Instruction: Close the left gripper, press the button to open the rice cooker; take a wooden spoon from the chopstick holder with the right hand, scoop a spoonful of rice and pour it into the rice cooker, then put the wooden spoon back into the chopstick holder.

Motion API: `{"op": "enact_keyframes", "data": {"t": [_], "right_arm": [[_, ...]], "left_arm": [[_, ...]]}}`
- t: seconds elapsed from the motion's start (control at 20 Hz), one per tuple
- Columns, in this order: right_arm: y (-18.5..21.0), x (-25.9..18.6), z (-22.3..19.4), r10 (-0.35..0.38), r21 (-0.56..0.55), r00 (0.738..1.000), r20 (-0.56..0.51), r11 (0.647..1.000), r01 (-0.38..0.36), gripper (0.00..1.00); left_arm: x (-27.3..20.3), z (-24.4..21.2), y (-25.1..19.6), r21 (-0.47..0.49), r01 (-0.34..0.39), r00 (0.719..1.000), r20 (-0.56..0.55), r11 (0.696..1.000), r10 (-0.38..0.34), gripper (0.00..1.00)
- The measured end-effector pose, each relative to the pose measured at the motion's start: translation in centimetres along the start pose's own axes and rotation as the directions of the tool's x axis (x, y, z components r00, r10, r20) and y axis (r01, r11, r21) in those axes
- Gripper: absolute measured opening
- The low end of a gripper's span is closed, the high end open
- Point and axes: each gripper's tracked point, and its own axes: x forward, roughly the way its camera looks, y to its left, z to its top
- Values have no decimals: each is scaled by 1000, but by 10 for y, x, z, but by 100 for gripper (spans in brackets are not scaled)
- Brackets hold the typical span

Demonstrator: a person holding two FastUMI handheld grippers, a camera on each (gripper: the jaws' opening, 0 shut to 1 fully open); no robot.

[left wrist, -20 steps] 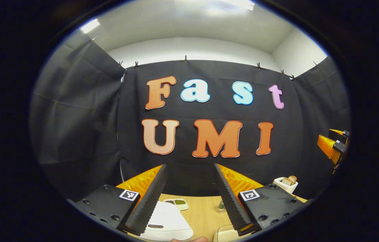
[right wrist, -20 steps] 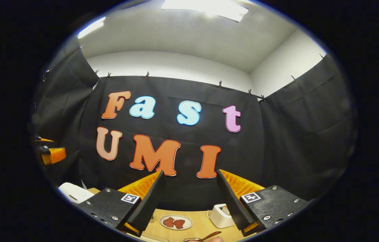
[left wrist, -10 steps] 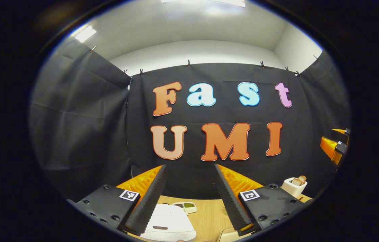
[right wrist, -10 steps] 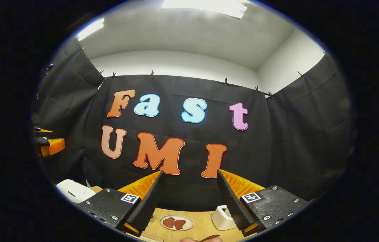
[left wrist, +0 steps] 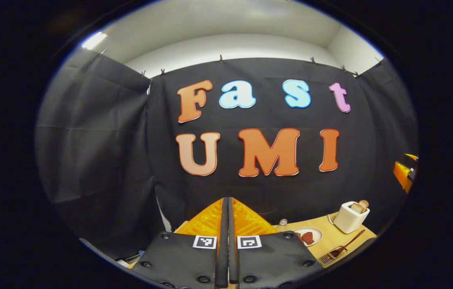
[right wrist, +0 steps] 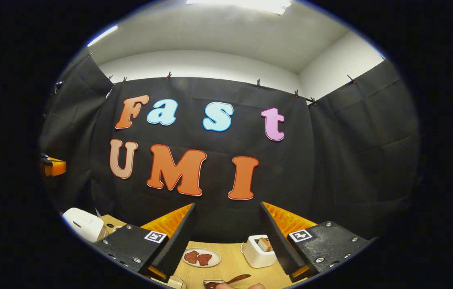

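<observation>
Left gripper (left wrist: 227, 241): pressed tight together, holding nothing, up in the air, ready for the button. Right gripper (right wrist: 226, 237): spread wide, holding nothing, up above the light wooden surface (right wrist: 230, 261). White rounded rice cooker (right wrist: 83, 224): off to the left on that surface, lid down, looks unpressed. Brown wooden spoon (right wrist: 234, 279): low at the edge, just past the right gripper; holder too hidden to tell. First small step done. Left to do: press, take spoon, scoop, pour, put back.

Rice cooker (right wrist: 82, 223) partly hidden (behind the right hand-held gripper (right wrist: 226, 237))
</observation>
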Motion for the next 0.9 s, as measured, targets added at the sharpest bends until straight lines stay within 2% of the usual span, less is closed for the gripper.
{"op": "enact_keyframes", "data": {"t": [0.15,0.25,0.4,0.55,0.6,0.65,0.8,0.9], "right_arm": [[-6,-2,-3,-19,7,1000,-12,1000,20,95],[-10,-5,-7,-36,4,999,-23,999,36,95],[-17,-11,-13,-68,-16,997,-41,998,67,95],[-23,-20,-24,-97,-34,993,-70,995,95,95],[-25,-23,-27,-108,-37,991,-82,994,105,95],[-26,-25,-31,-118,-41,989,-95,993,114,95],[-30,-30,-41,-144,-57,982,-125,989,138,95],[-30,-33,-45,-155,-63,978,-137,987,148,95]], "left_arm": [[17,-38,18,-75,-26,983,-185,997,12,5],[25,-68,29,-108,-40,947,-320,993,4,5],[33,-114,48,-90,-55,861,-509,994,2,5],[35,-150,64,-124,-101,771,-636,987,-2,5],[36,-170,71,-135,-125,734,-679,983,0,5],[30,-185,77,-138,-152,683,-731,979,3,5],[24,-220,78,-200,-191,586,-809,961,-52,5],[27,-241,85,-210,-208,538,-840,955,-68,5]]}}
